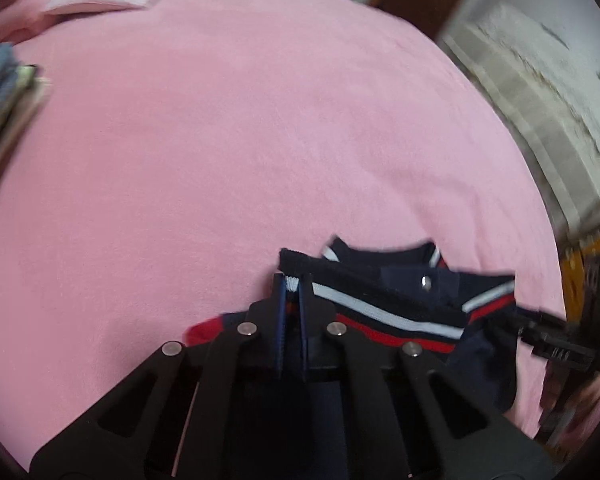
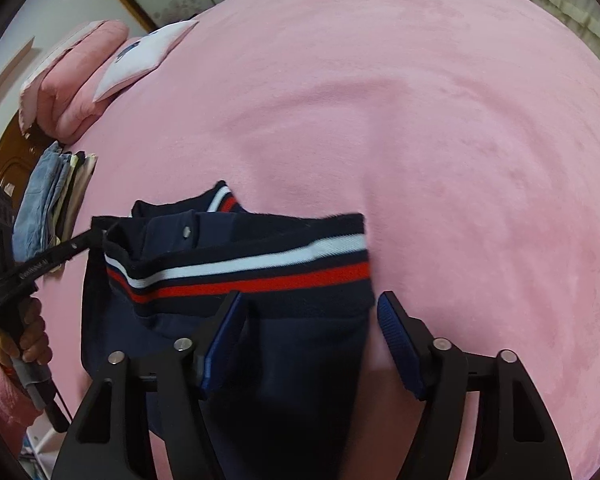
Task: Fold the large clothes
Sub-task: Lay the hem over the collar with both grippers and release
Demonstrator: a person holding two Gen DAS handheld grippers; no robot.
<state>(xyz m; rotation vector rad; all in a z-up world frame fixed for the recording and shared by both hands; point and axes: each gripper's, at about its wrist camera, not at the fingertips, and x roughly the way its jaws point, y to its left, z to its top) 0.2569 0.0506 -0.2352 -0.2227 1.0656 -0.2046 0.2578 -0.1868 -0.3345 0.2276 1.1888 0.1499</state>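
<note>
My left hand-held gripper (image 1: 291, 286) is squeezed tight on the edge of a dark blue shirt (image 2: 260, 264). A bit of the white stripe shows between its two fingers. The shirt has a white stripe (image 2: 236, 264) and a red stripe (image 2: 252, 284) running across it. It also has a collar with a small shiny snap (image 2: 186, 232).

My right hand-held gripper (image 2: 310, 304) is spread wide. Its blue pads (image 2: 400, 344) sit on each side of the shirt's lower part, and they do not pinch it. The left pad is right at the cloth, and the right pad is over the pink bed near the shirt's edge.

The shirt lies bunched on a big pink bed (image 2: 440, 120), near me. In the right camera I can see my left hand (image 2: 34, 336) holding the handle of the other tool, which reaches to the shirt's far corner.

Far away on the bed are a pink pillow (image 2: 72, 76) and a pale pillow (image 2: 144, 56) lying against it. A stack of folded clothes (image 2: 48, 200), with light blue jeans on it, sits at the bed's edge, well apart from the shirt.
</note>
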